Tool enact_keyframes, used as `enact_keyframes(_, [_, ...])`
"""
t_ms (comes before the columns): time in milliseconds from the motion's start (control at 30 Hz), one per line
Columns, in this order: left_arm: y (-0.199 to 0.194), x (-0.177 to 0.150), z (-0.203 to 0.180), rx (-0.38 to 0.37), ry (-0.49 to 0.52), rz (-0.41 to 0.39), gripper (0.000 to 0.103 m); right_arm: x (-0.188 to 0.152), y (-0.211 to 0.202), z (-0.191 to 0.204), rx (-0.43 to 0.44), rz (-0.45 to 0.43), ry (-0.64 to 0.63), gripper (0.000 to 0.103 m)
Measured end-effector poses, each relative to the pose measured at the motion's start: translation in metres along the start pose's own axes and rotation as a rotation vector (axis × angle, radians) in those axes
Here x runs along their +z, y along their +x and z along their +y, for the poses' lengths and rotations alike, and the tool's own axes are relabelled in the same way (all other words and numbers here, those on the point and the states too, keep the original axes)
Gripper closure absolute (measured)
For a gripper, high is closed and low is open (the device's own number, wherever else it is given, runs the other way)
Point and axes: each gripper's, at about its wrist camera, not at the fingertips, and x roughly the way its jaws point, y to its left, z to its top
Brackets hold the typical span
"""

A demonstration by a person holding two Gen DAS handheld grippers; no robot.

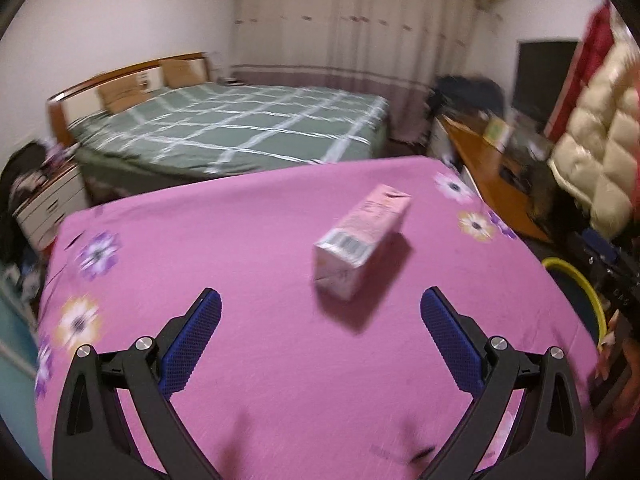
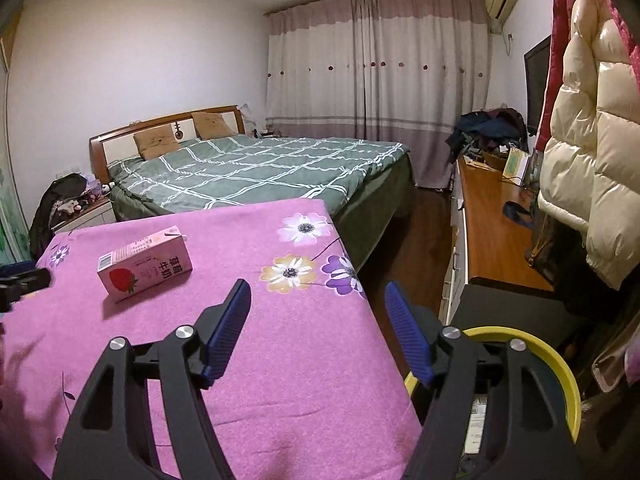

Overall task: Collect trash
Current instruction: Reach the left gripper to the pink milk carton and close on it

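**Lining up on the strawberry milk carton**

Closing in well starts with the left gripper point(image 1: 320, 312): its blue-padded fingers point(image 1: 196, 340) stand wide apart and hold nothing, with the strawberry milk carton point(image 1: 360, 244) just ahead of them and a little toward the right-hand pad. The carton lies on its side on the pink flowered cloth covering the table point(image 1: 260, 380), its barcoded end turned toward this gripper and its long axis running away from it. The left view is smeared, so exact clearances are hard to judge.

My advice: centre the carton between the pads first, shifting slightly rightward, then come down so the fingers straddle the narrow width across the long sides, not the length. Grip near the middle of the body; a carton like this is probably empty and light, so a firm squeeze may crush it or squirt out leftovers, while a grip on one end may let it pivot. Keep the pad tips off the cloth, which could drag and bunch.

The right gripper point(image 2: 318, 320) is likewise spread open and empty, poised over the table's right edge, well apart from the carton point(image 2: 145, 263). Below it, beside the table, stands a yellow-rimmed bin point(image 2: 560, 364), the likely drop point.
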Motion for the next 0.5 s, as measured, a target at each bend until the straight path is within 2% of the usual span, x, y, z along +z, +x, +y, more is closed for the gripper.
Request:
enact_keyframes(167, [0.042, 0.019, -0.017, 0.004, 0.065, 0.064, 0.005, 0.001, 0.002, -0.002, 0.004, 0.012, 0.012, 0.036])
enact_keyframes(400, [0.086, 0.026, -0.023, -0.024, 0.116, 0.128, 0.005, 0.002, 0.006, -0.005, 0.008, 0.032, 0.03, 0.035])
enact_keyframes(467, [0.094, 0.025, -0.027, -0.022, 0.148, 0.137, 0.018, 0.002, 0.006, -0.007, 0.01, 0.033, 0.039, 0.035])
enact_keyframes(500, [0.1, 0.024, -0.029, -0.011, 0.163, 0.147, 0.02, 0.002, 0.007, -0.007, 0.011, 0.035, 0.042, 0.034])
